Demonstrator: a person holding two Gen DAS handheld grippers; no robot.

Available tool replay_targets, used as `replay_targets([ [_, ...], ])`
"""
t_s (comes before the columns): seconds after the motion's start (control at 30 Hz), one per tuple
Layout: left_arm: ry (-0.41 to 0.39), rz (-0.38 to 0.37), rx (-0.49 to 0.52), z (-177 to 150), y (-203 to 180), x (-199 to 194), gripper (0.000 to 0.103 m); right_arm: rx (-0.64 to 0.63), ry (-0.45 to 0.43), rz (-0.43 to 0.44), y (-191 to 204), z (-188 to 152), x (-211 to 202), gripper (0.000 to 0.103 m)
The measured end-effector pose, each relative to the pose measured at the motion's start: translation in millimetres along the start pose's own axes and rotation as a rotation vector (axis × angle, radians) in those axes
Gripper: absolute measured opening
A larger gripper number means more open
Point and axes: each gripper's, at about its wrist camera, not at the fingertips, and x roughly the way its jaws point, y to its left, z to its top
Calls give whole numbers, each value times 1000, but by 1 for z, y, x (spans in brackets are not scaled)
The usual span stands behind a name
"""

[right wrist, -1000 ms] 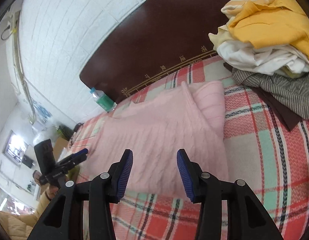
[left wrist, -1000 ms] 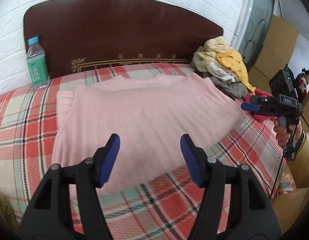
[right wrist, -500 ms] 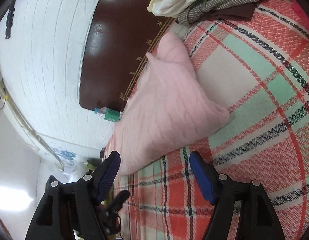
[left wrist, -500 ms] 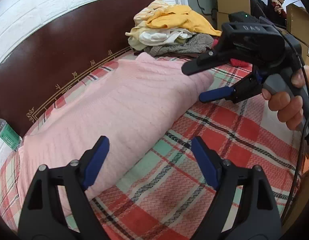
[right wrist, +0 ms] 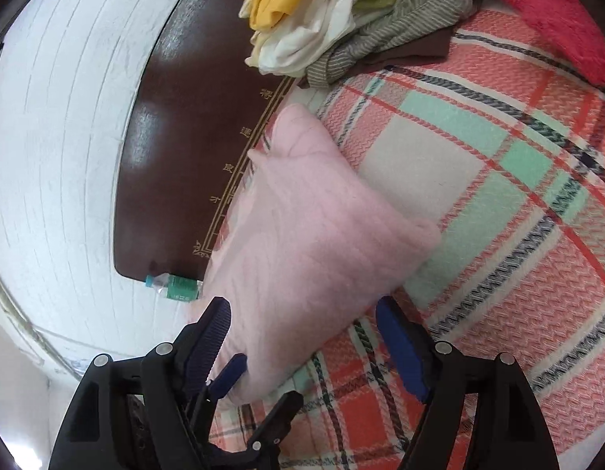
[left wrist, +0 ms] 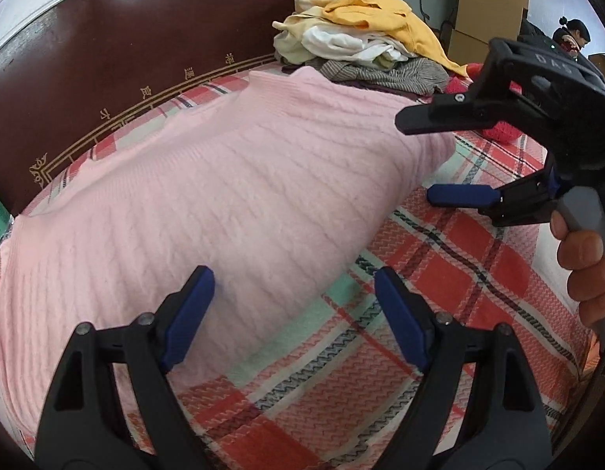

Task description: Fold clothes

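In the left wrist view, a folded pale pink cable-knit sweater [left wrist: 208,203] lies flat on the red, mint and cream plaid bedspread [left wrist: 451,282], its far edge close to the dark brown wooden headboard [left wrist: 138,47] with gold trim. The left gripper [left wrist: 294,313] hovers at the sweater's near edge with its blue-padded jaws spread wide and nothing between them: the left pad sits over the pink knit, the right pad over bare plaid just beside the hem. Its jaws have just been opening. The right gripper [left wrist: 416,160] reaches in from the side at the sweater's near right corner, one black finger over the knit and one blue-padded finger above the plaid beside it, the corner lying near the gap; a hand [left wrist: 584,266] holds its grey handle. Beyond the sweater, near the headboard, sits a heap of yellow, white and grey striped clothes [left wrist: 365,43].

In the right wrist view, the sweater [right wrist: 314,235] stretches away from the right gripper [right wrist: 302,337] toward the headboard [right wrist: 177,156]. The jaws stand wide apart, having just been opening, with the sweater's near corner lying between them and no pad pressing on it. The left gripper [right wrist: 259,387] shows at the bottom, at the sweater's near edge, its fingers parted. A clear plastic bottle with a green label [right wrist: 177,286] shows at the headboard's end beside the sweater, and the clothes heap [right wrist: 341,19] lies farther along the headboard, well apart from the sweater.
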Motion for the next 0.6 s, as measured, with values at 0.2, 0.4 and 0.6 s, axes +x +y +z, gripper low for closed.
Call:
replay_targets([
  [0.2,-9,-26,-35,1,5,-4,85,24,-49,-26,-2,12,8,80],
  [0.4,-23,-82,-110,0,15,-9,85,-5,-62,-21,-1,27,15,81],
  [0.6,-45,-156,-208,-3,30,-15,85,-107,-2,-55,8,38,18,34],
])
